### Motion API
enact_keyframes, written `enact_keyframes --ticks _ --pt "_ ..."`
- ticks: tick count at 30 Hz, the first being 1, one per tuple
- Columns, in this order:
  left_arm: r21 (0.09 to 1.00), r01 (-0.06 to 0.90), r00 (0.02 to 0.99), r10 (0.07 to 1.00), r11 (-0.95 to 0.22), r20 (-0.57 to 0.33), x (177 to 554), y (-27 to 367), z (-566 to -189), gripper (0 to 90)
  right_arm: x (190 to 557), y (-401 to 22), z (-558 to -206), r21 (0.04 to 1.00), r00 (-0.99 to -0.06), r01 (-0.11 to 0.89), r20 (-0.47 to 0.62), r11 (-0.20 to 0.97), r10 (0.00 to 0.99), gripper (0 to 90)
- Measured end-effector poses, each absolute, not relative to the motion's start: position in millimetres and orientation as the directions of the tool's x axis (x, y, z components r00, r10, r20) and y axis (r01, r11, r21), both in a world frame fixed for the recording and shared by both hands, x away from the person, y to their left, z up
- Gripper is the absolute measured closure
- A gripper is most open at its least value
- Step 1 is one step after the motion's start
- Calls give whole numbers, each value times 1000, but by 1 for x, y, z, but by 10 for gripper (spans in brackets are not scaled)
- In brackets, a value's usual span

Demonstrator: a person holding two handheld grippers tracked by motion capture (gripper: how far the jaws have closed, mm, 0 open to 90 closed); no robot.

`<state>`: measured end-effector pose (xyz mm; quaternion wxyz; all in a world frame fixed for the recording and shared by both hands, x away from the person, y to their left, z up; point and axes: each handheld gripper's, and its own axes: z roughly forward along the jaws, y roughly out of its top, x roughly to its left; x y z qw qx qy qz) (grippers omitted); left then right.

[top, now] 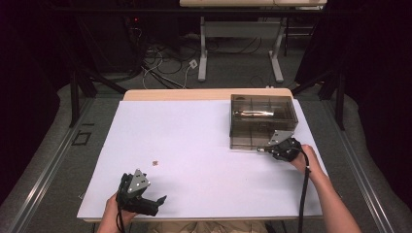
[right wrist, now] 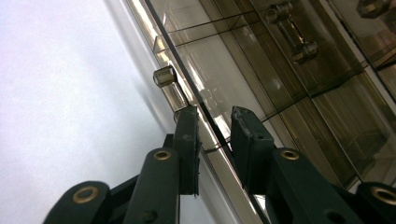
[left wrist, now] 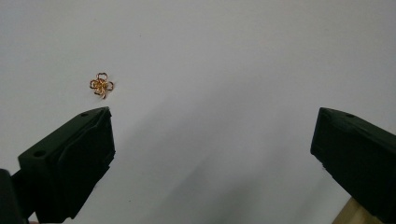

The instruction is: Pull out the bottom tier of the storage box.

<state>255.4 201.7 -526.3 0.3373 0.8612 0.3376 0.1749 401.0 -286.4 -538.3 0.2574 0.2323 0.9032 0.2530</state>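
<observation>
Smoked-plastic box point(top: 263, 120): far right on the table point(top: 194, 160), lid down, my right gripper point(right wrist: 215, 116) narrowed astride its front edge, grip unclear.
Left gripper point(left wrist: 212, 140): near left, wide open, empty.
Gold clover charm point(left wrist: 101, 85): loose, left-centre, not yet boxed.

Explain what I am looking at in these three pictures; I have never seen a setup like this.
A person sits at a white table with a hand-held gripper in each hand. One camera looks down from above; the other two ride on the grippers and look along their black jaws. The left hand-held gripper is open above the bare surface, near a small golden flower-shaped charm. The right hand-held gripper has its jaws nearly closed around the front edge of a smoky clear plastic box, beside a small clear knob. Whether the pads press the edge is unclear.
</observation>
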Motion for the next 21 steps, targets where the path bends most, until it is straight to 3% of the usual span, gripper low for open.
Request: enact_keyframes --ticks 21 --pt "700 467 709 702 -541 70 255 203 -527 0 397 -288 -534 543 -795 274 -336 793 505 742"
